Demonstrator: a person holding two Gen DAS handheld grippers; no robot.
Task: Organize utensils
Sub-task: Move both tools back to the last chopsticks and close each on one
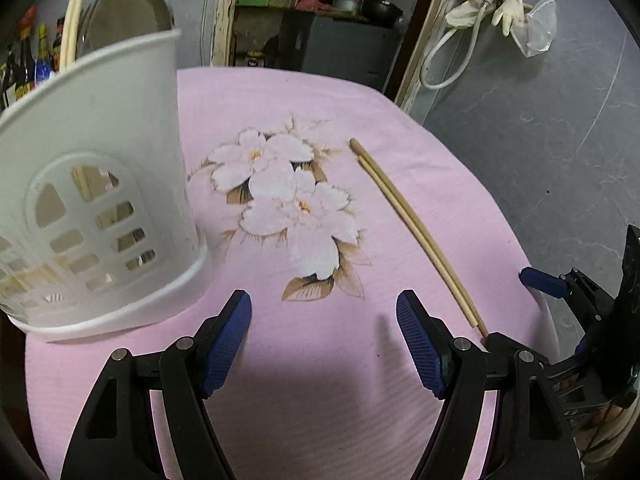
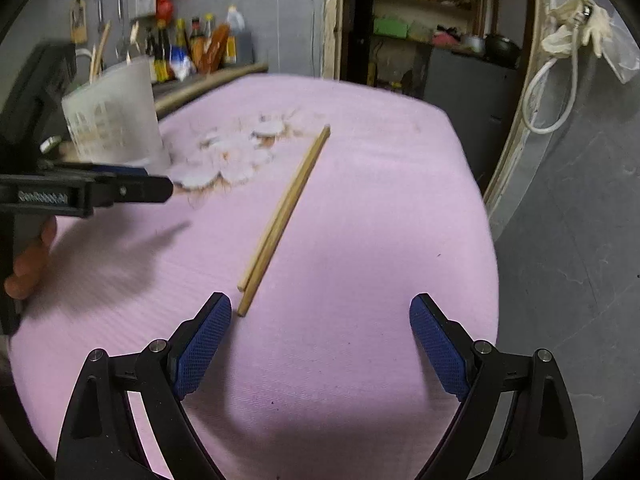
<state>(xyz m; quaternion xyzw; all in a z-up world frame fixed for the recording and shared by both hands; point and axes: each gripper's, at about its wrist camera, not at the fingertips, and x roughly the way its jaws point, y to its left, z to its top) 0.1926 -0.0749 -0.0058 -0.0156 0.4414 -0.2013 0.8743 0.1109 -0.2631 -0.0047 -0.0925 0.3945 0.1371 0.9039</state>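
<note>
A pair of wooden chopsticks lies side by side on the pink flowered cloth. A white slotted utensil holder stands at the cloth's left, with chopsticks and a metal utensil inside. My left gripper is open and empty above the cloth, between the holder and the chopsticks. My right gripper is open and empty, its left finger just beside the chopsticks' near ends. The right gripper's blue pad shows at the left wrist view's right edge; the left gripper is at the right wrist view's left edge.
Sauce bottles stand on a shelf behind the holder. A doorway with cluttered shelves lies beyond the table. Gloves and a white hose hang on the grey wall at right. A grey floor drops off past the table's right edge.
</note>
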